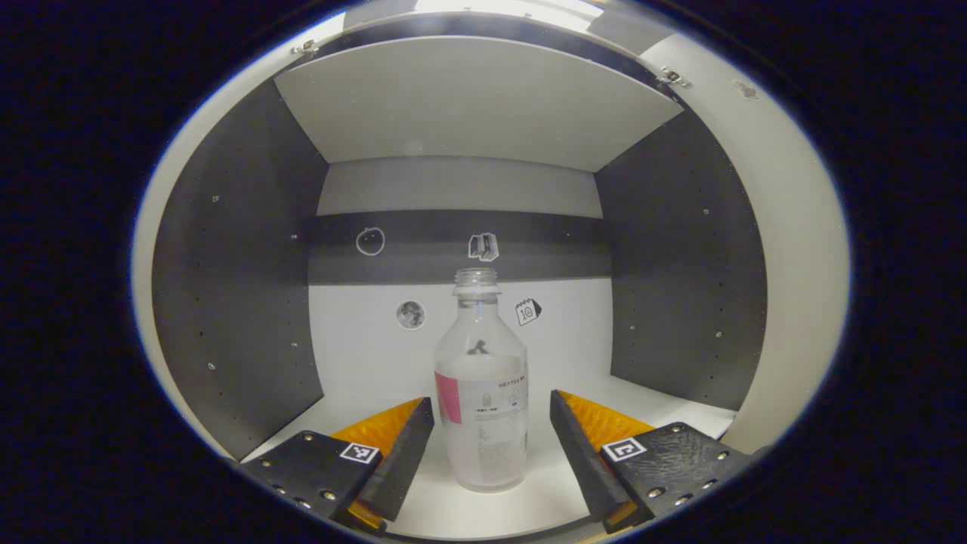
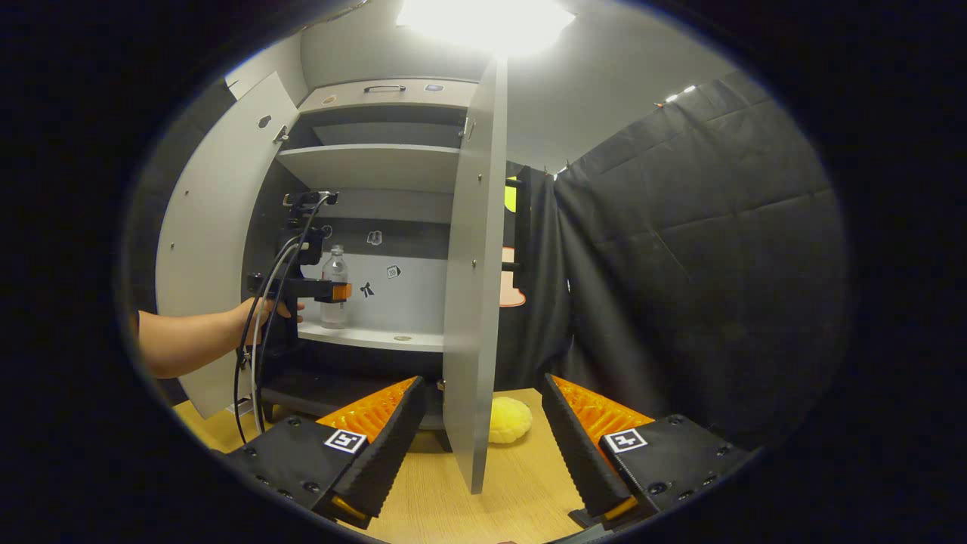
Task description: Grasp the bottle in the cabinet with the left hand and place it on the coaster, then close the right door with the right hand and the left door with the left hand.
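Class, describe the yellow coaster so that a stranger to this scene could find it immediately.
Start at the cabinet's open right door, seen edge-on. Follow it down to the wooden table. Just behind its lower edge lies the coaster, round, soft-looking, the one yellow thing there.

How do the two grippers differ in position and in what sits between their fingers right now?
The left gripper reaches into the cabinet, while the right gripper stays outside over the wooden table. The left one has the bottle between its fingers, untouched; the right one frames the right door edge. Both are open.
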`<move>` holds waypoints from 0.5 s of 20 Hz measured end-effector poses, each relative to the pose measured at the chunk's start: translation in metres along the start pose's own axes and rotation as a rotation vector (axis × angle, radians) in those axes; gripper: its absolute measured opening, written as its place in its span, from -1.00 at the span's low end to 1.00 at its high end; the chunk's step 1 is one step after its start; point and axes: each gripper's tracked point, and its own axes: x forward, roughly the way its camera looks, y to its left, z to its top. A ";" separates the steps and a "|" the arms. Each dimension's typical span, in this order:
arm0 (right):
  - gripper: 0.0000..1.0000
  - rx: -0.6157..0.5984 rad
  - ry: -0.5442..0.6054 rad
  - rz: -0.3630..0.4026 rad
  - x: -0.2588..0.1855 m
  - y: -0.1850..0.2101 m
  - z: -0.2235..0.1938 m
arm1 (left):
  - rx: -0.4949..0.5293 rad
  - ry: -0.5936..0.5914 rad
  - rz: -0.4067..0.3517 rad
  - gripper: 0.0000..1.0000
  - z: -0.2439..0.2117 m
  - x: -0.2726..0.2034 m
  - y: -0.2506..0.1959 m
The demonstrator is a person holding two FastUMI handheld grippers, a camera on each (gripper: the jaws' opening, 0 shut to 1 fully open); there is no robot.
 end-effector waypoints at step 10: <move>0.96 0.004 0.003 0.056 -0.007 -0.001 0.001 | -0.046 -0.020 0.050 0.39 0.005 -0.001 0.005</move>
